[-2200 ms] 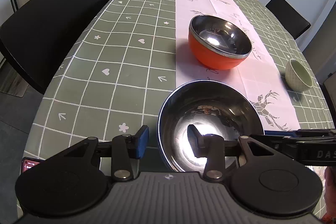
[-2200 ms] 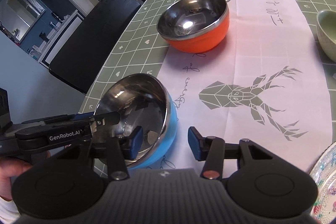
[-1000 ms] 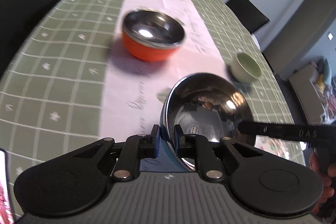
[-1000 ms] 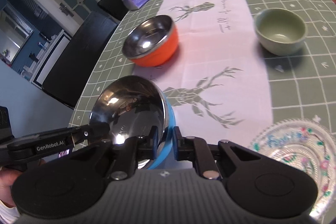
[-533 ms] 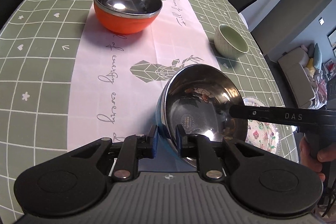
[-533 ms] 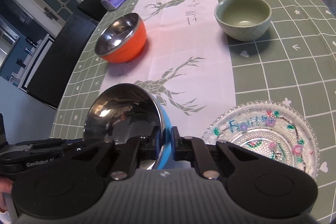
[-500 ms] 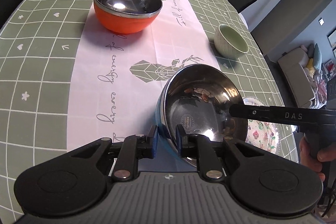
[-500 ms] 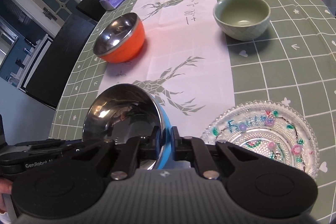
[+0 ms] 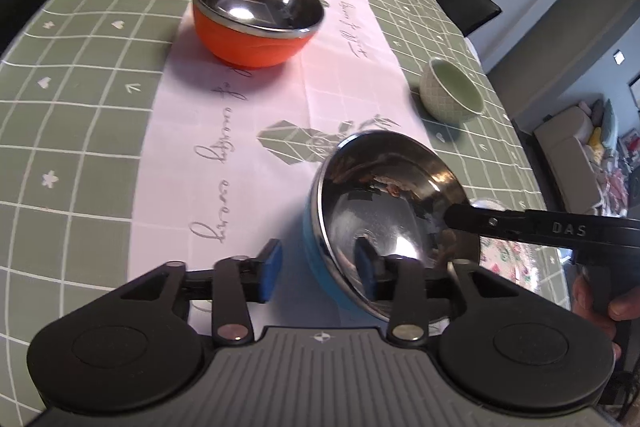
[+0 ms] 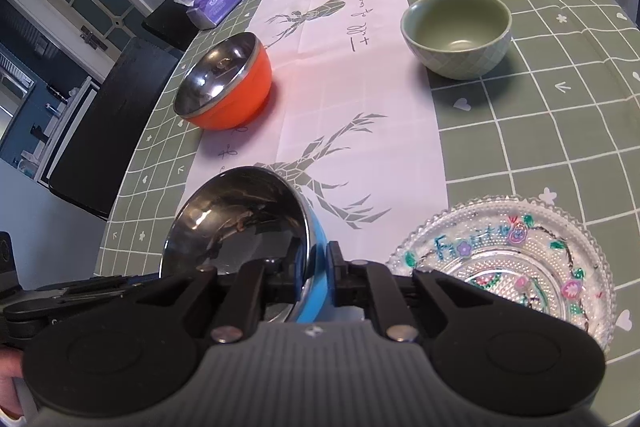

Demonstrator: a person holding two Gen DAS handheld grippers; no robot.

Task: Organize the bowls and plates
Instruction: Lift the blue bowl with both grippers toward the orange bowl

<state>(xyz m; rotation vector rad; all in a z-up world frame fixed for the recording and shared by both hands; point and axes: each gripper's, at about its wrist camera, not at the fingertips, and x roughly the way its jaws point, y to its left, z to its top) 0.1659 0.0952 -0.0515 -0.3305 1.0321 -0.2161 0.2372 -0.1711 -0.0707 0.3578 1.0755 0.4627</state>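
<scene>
Bowls were the business here, and the blue bowl (image 9: 384, 227), steel-lined and tipped on edge, was the 1 in hand. From the left wrist view, the left tongs (image 9: 318, 273) were opening: 1 blue pad stood clear of the bowl's outer wall, the other hung inside the steel hollow, so the rim sat between the pads but was no longer pinched. At 3 o'clock the right tongs' black arm reached across onto the far rim, with a hand (image 9: 608, 311) behind it. Up the bench (image 9: 80, 131), the orange bowl (image 9: 256, 19) stood at 11 o'clock on the pink runner (image 9: 352, 75), and the green bowl (image 9: 452, 93) sat at 1 o'clock, well apart from both.

From the right wrist view, the right tongs (image 10: 318, 277) were nearly closed on the blue bowl's rim (image 10: 244, 223), 1 pad inside, 1 outside, though their jaws were easing apart a little. The bowl was held up tilted at 6 o'clock, above the runner, just beside the glass plate (image 10: 504, 263) at 4 o'clock. The orange bowl (image 10: 228, 87) lay at 10 o'clock, the green bowl (image 10: 456, 35) at 1 o'clock.

I judged this a handover, the right tongs taking the bowl alone. The next move likely called for a firm pinch, then levelling the bowl before setting it down or nesting it.
</scene>
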